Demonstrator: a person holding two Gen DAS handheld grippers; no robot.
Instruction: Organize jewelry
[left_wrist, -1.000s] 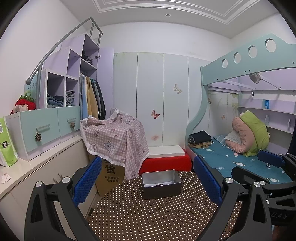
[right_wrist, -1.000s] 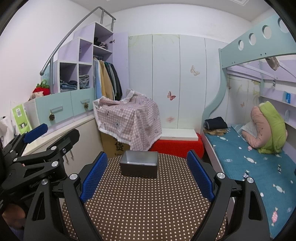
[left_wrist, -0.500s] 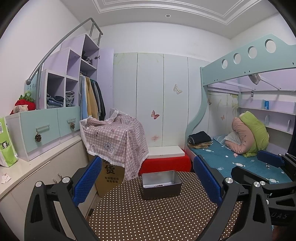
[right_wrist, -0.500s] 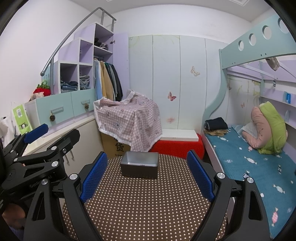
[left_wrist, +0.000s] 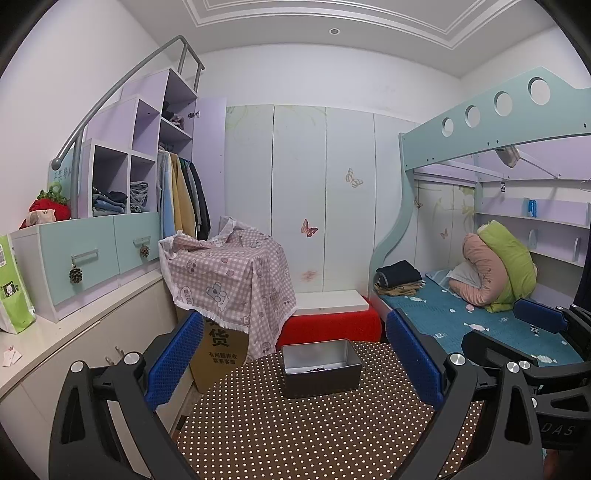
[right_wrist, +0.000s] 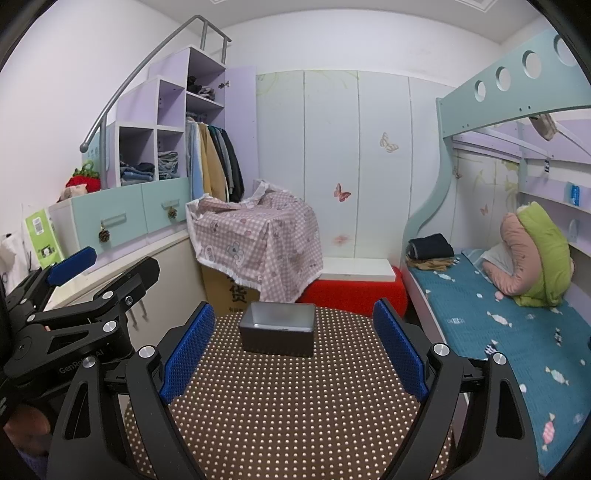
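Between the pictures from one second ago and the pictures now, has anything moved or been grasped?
No visible change. Both the left gripper and the right gripper remain open and empty, held above the dotted table. The grey metal box stands in the same place on the far part of the table, with the small dark beads inside it untouched.

One grey metal box (left_wrist: 320, 365) sits on one round brown table with white dots (left_wrist: 314, 435). Two grippers are visible: the left gripper (left_wrist: 291, 363) and the right gripper (right_wrist: 293, 349), each with two blue pads. Inside the box lies one small cluster of dark beads (left_wrist: 320, 368); their number cannot be told. Two pine cones (left_wrist: 75, 275) hang from two drawers at far left.
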